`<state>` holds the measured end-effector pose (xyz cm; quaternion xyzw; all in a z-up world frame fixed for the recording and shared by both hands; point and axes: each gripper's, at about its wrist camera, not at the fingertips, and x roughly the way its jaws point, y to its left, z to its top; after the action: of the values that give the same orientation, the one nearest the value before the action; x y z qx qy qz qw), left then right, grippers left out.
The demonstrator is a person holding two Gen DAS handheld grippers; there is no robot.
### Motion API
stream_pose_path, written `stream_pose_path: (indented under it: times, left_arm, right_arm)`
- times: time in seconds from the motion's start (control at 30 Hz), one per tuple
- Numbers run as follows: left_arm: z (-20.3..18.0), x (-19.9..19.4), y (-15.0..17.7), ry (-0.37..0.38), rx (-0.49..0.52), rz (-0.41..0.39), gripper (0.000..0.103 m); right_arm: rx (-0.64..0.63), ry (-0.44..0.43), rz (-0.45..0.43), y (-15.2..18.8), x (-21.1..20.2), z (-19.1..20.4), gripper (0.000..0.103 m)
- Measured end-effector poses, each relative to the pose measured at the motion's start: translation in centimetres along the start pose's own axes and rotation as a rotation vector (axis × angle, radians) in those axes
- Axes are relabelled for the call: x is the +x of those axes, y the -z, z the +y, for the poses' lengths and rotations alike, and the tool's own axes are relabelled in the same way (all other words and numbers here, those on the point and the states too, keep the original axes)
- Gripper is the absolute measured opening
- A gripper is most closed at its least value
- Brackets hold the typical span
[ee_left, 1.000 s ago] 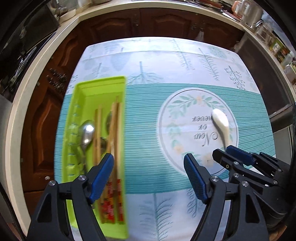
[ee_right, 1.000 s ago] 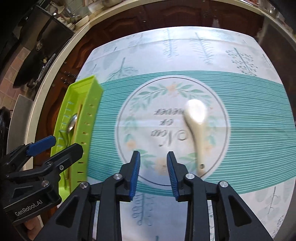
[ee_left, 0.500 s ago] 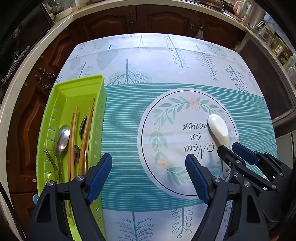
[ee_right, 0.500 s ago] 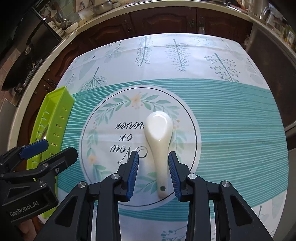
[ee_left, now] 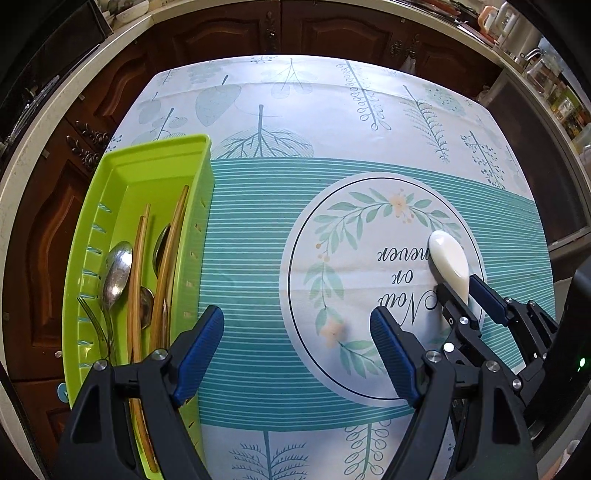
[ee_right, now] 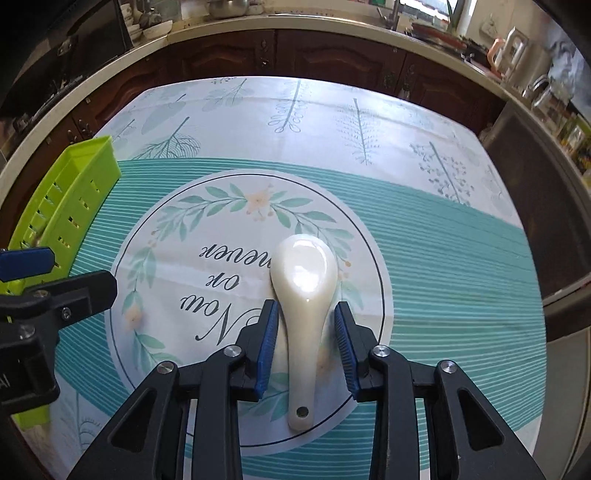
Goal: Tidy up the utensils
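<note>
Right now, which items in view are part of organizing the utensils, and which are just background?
Job:
- white spoon, on the cloth, between the right tool's pads, gaps both sides
- green tray
- in the tray: metal spoon, fork, chopsticks

Background:
- tablecloth
- wooden cabinets
- kettle, jars, bowls on the counter

The left tool is empty.

A leaf-printed tablecloth with a teal striped band covered the table. Dark wooden cabinets stood behind, under a pale countertop crowded with kitchenware.
</note>
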<state>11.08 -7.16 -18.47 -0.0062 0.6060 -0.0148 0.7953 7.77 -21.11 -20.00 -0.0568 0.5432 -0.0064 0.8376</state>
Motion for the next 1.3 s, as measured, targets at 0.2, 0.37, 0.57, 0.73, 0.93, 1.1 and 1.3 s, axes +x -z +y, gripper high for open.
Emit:
stream_pose_path:
  times: [0.2, 0.37, 0.57, 0.73, 0.93, 1.1, 1.3]
  left_arm:
    - [-0.1, 0.4, -0.1, 0.005, 0.001, 0.005, 0.080]
    - [0.0, 0.5, -0.2, 0.005, -0.003, 0.003, 0.080]
    - [0.1, 0.6, -0.1, 0.007, -0.008, 0.001, 0.080]
    - [0.0, 0.5, 0.0, 0.007, -0.005, -0.004, 0.080]
    - [0.3, 0.1, 0.1, 0.006, -0.011, -0.012, 0.080]
    - [1.1, -0.9, 0.2, 0.002, -0.027, -0.029, 0.080]
    - [4.0, -4.0, 0.4, -0.003, -0.077, -0.064, 0.080]
  right_arm:
    - [-0.016, 0.032, -0.022, 0.0, -0.1, 0.5, 0.026]
    - [0.092, -0.056, -0.008, -0.2, -0.1, -1.2, 0.025]
    - [0.246, -0.206, 0.036, -0.5, 0.0, -3.8, 0.025]
    - [0.299, -0.256, 0.052, -0.3, 0.0, -4.3, 0.024]
    - [0.306, -0.304, 0.041, 0.1, -1.4, -3.9, 0.024]
    - [0.274, -0.351, 0.005, -0.3, -3.9, -2.8, 0.024]
    - [0.232, -0.433, -0.034, -1.7, -7.4, -0.2, 0.024]
